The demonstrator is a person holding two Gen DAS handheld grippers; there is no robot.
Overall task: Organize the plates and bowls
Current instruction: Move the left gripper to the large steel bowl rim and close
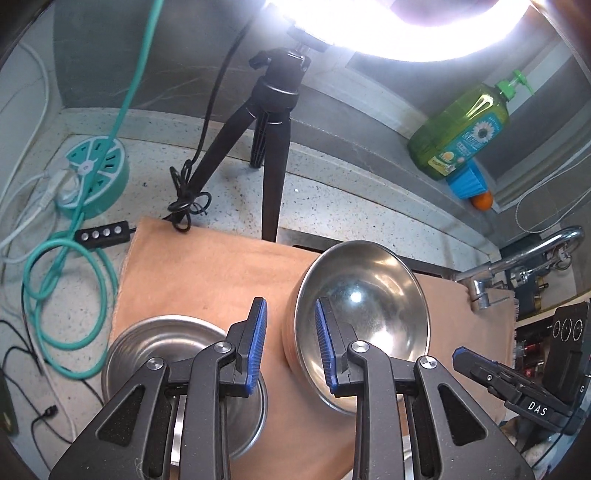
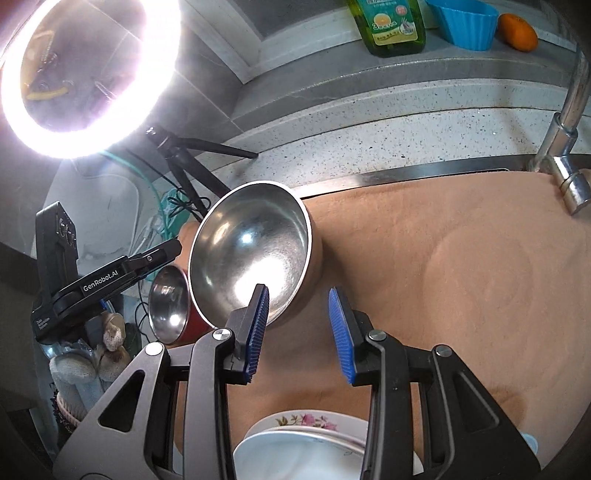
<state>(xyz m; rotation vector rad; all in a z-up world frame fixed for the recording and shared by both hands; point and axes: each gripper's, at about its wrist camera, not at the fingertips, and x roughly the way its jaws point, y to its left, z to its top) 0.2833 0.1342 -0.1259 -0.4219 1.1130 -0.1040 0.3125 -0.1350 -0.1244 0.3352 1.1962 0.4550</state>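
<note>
A steel bowl point(image 1: 364, 317) is tilted on its side on the tan cloth point(image 1: 207, 273). My left gripper point(image 1: 290, 343) is open, its right finger inside the bowl's rim, its left finger outside. A second steel bowl point(image 1: 170, 354) sits upright at lower left, under the left finger. In the right wrist view the tilted bowl point(image 2: 251, 262) lies ahead of my open right gripper point(image 2: 299, 332), whose left finger is at its lower rim. A smaller red-sided steel bowl point(image 2: 171, 310) sits to the left. Stacked floral plates point(image 2: 295, 439) lie below the right gripper.
A ring light on a black tripod point(image 1: 269, 147) stands behind the cloth. A teal power strip point(image 1: 98, 173) and cables lie at the left. A faucet point(image 1: 517, 262) is at the right, with a green soap bottle point(image 1: 461, 133) and blue cup point(image 2: 465, 22) on the ledge.
</note>
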